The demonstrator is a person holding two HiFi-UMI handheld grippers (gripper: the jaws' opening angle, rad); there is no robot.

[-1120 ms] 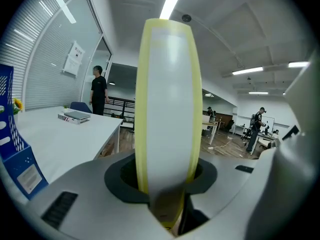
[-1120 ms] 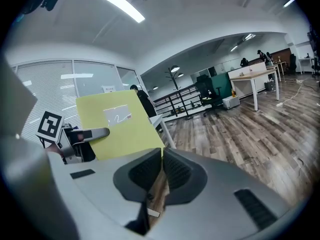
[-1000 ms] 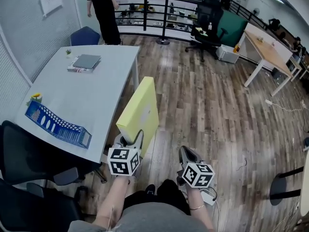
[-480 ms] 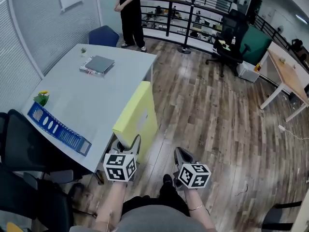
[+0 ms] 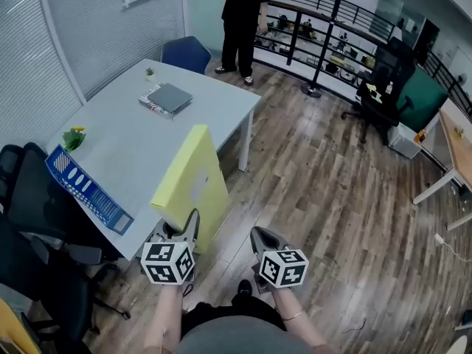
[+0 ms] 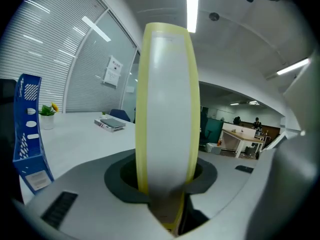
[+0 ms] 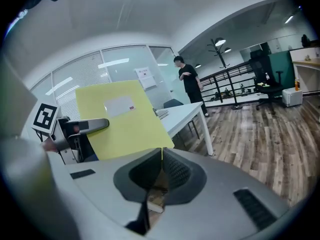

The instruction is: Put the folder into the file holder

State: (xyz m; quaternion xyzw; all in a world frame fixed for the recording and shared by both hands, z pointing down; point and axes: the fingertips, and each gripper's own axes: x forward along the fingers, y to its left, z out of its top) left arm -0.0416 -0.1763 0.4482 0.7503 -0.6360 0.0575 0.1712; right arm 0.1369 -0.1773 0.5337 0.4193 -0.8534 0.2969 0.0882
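Observation:
A yellow folder [image 5: 193, 183] stands on edge in my left gripper [image 5: 177, 228], which is shut on its lower edge. Seen from the left gripper view, the folder [image 6: 167, 109] fills the middle between the jaws of that gripper [image 6: 167, 184]. It hangs over the near right edge of the grey table [image 5: 125, 150]. The blue file holder [image 5: 82, 189] lies along the table's near left edge, apart from the folder; the left gripper view has the holder [image 6: 27, 134] at far left. My right gripper [image 5: 260, 236] is shut and holds nothing, to the right of the folder [image 7: 122, 119].
A book [image 5: 168, 98] and a small plant [image 5: 74, 135] lie on the table. A black chair [image 5: 33, 205] stands at its near left, a blue chair [image 5: 184, 51] at its far end. A person [image 5: 240, 21] stands beyond. Wooden floor [image 5: 332, 198] spreads to the right.
Both grippers have swung left toward the table, the folder still in the left one. The table and file holder now sit nearer the middle of the head view.

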